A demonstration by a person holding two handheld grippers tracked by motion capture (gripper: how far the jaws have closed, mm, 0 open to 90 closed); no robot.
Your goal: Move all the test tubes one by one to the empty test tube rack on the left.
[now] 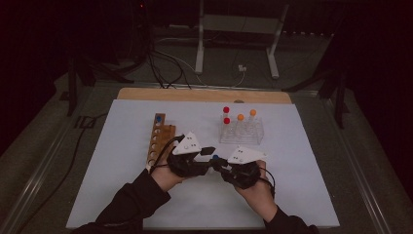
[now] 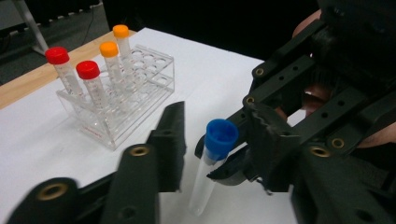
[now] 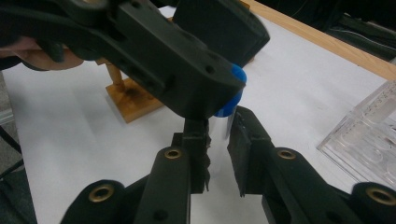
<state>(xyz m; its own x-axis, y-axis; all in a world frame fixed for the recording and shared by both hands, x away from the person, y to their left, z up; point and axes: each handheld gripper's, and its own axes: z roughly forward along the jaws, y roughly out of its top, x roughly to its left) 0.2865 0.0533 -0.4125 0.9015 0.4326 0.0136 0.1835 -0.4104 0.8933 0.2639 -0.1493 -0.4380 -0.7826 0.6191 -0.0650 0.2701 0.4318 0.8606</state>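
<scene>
High view shows your two grippers meeting just below the centre of the frame, the left gripper [image 1: 210, 152] coming in from the left and the right gripper [image 1: 221, 165] from the right, with a blue-capped tube [image 1: 215, 157] between them.

Your right gripper [image 3: 219, 140] is clamped on the clear body of that tube, just under the cap; in the right gripper view the tube stands between its jaws at mid-frame.

Your left gripper [image 2: 215, 133] has its jaws either side of the blue cap [image 2: 221, 136]. In the left gripper view a small gap shows between the left-hand jaw and the cap, and the far jaw looks close against it, so I would not call this a firm hold.

My reading: you are at the uncapping step, one gripper holding the tube, the other taking the cap.

Next, finish closing on the cap squarely, then twist or pull along the tube's axis while the right one holds firm. An off-centre bite could slip.

Well apart wait the clear rack [image 1: 241, 132] with red- and orange-capped tubes, right of centre, and the wooden rack [image 1: 159, 139], left of centre.
</scene>
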